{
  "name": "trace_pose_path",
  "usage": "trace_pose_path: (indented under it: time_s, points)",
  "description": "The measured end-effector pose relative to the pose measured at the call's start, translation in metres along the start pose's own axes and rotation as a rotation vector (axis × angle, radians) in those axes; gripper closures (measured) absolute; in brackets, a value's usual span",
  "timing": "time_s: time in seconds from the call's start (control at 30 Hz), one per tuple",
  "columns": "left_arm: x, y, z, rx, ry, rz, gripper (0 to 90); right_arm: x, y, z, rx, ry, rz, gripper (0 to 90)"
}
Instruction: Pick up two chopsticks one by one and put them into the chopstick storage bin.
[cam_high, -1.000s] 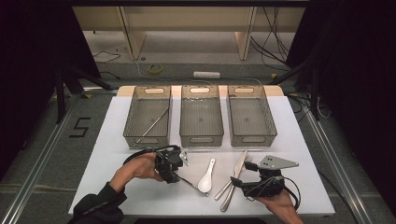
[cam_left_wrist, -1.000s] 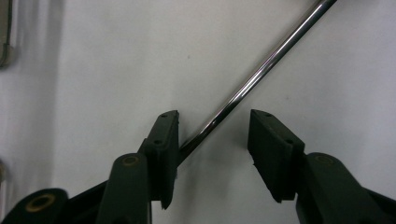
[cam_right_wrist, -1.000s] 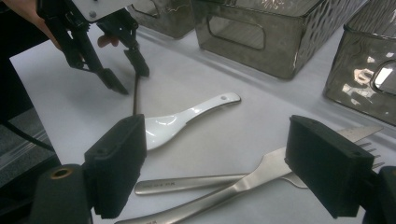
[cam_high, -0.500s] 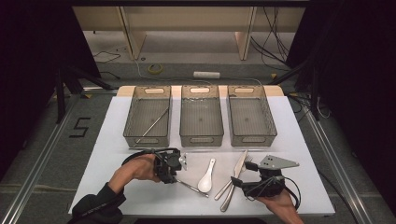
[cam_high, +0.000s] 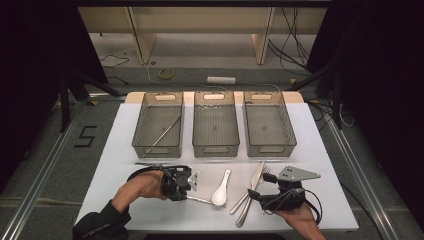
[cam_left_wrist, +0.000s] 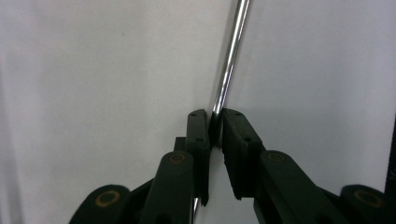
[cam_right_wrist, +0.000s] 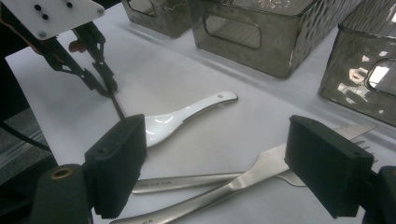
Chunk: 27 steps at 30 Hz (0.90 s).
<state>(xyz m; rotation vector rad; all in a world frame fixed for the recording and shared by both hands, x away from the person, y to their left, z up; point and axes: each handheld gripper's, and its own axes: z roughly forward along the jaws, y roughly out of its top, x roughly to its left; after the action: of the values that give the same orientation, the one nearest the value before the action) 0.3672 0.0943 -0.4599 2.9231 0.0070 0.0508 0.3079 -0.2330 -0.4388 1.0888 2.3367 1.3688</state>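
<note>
Where cutlery lies, three bins (cam_high: 213, 150), one spoon (cam_high: 221, 183)

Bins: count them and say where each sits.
3, in a row at the table's far side: left bin holding a metal rod, middle bin, right bin. None seems hidden.

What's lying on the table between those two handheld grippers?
In the high view, a white spoon lies on the table between the left gripper and the right gripper, with a knife and fork nearer the right one.
</note>
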Motion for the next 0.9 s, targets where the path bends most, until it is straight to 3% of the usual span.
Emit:
trace_pose_path:
  time_s: [0.17, 0.37, 0.8, 0.87, 0.9]
  points:
    - [-0.005, -0.003, -0.001, -0.003, -0.007, 0.017, 82.5, 0.0, 0.0, 0.001, 0.005, -0.007, -0.004, 21.5]
    - [-0.012, -0.001, -0.001, 0.021, -0.001, 0.065, 85.0, 0.0, 0.0, 0.001, 0.005, -0.007, -0.004, 21.6]
    - [-0.013, -0.002, -0.002, 0.025, -0.004, 0.078, 85.7, -0.002, 0.0, 0.0, 0.002, -0.004, 0.01, 21.7]
    - [-0.014, -0.004, -0.002, 0.024, -0.013, 0.055, 85.7, -0.002, 0.0, 0.0, 0.001, -0.004, 0.01, 21.8]
    - [-0.013, -0.004, -0.003, 0.029, -0.005, 0.065, 85.7, -0.002, 0.0, 0.0, 0.0, -0.003, 0.011, 21.8]
